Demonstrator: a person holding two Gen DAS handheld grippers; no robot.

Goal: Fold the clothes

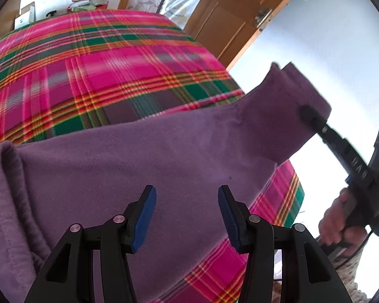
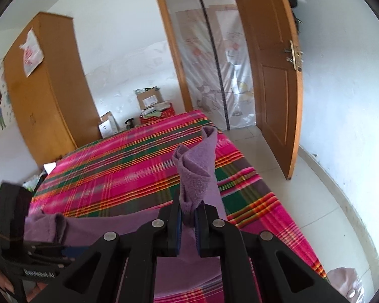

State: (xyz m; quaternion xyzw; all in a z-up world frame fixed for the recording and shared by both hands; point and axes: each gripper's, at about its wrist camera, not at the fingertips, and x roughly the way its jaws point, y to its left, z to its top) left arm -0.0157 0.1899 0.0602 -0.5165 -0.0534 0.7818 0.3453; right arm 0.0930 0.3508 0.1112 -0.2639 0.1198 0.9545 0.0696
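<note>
Now, right claw (image 2: pixel 188 217) pinching fuzzy purple fleece garment (image 1: pixel 144 151), left claw (image 1: pixel 185 217) spread empty, plaid bedspread (image 1: pixel 101 58) beneath.

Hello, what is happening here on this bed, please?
A person is folding a purple fleece garment on a bed with a pink plaid cover, using a hand-held claw in each hand. The right claw is shut on the end of a sleeve and holds it up off the bed. The left claw is open above the garment's body and holds nothing.
</note>
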